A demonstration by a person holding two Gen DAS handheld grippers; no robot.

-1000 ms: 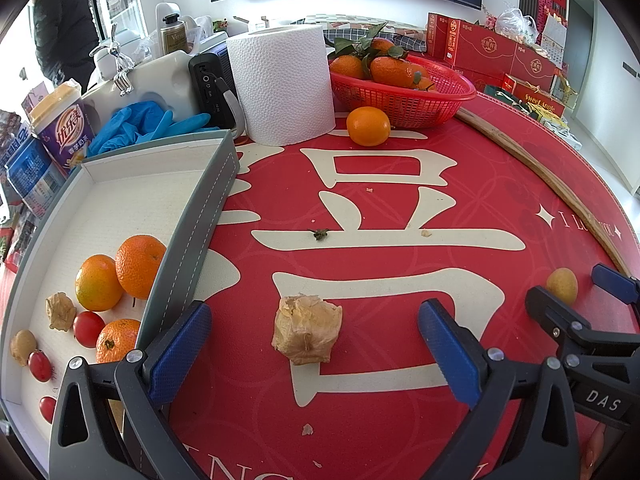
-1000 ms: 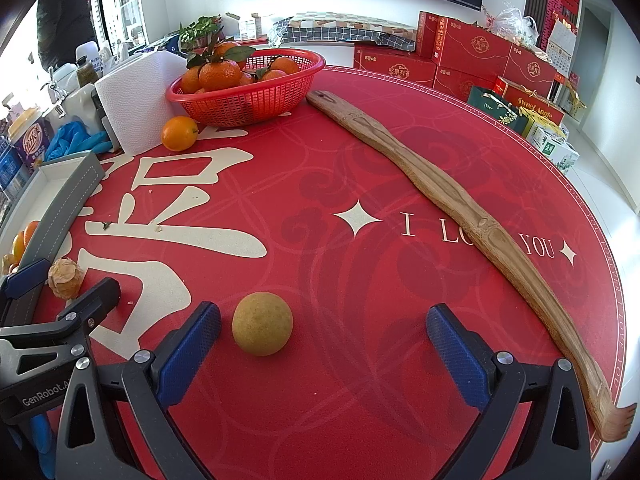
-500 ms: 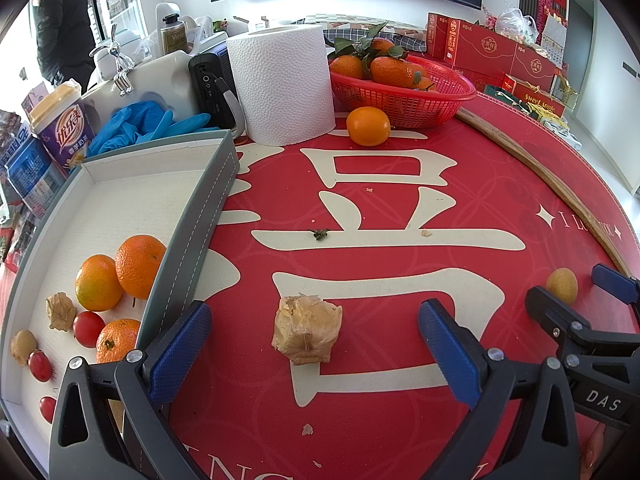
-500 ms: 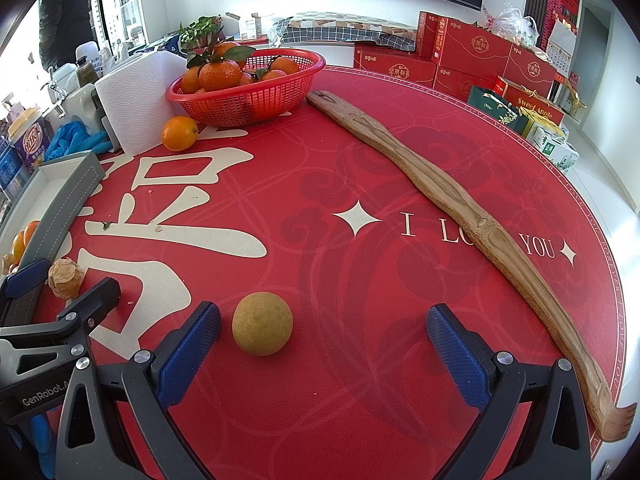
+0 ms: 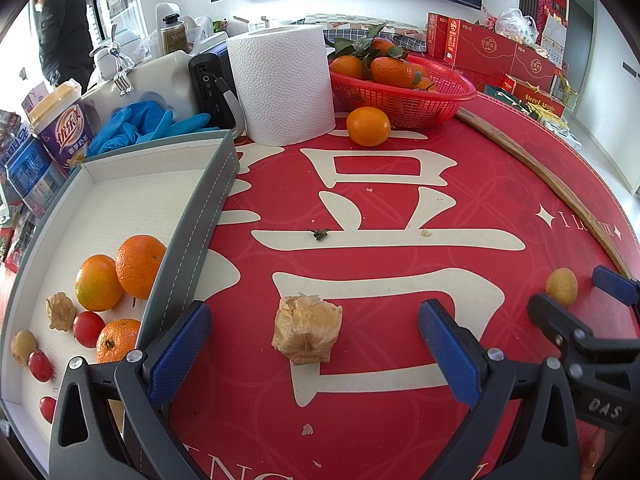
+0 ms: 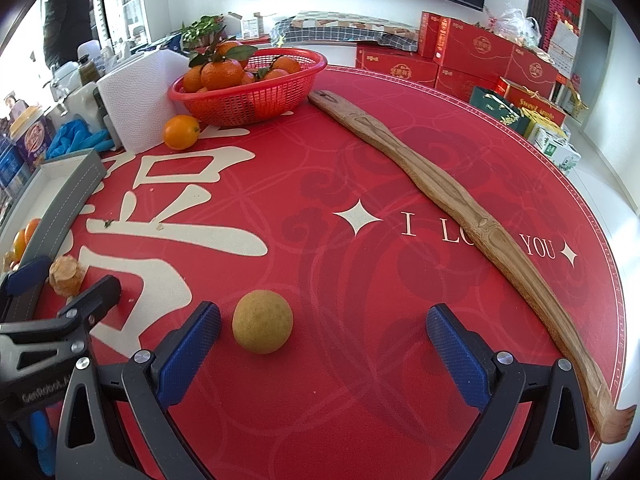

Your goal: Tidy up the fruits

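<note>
My left gripper (image 5: 316,354) is open and empty, low over the red tablecloth, with a papery husked fruit (image 5: 307,330) lying between its blue pads. My right gripper (image 6: 324,350) is open and empty around a small tan round fruit (image 6: 262,327), which sits nearer its left pad. That fruit also shows in the left wrist view (image 5: 561,287). A grey-rimmed white tray (image 5: 192,216) on the left holds oranges (image 5: 140,260), red cherry tomatoes (image 5: 88,329) and a husked fruit (image 5: 60,311). A loose orange (image 5: 368,126) lies by the red basket (image 5: 420,100).
A paper towel roll (image 5: 286,84) stands behind the tray beside blue gloves (image 5: 148,124), a black device and a drink cup. A long wooden back-scratcher (image 6: 460,216) lies across the right side of the table. Red gift boxes (image 6: 472,56) line the back.
</note>
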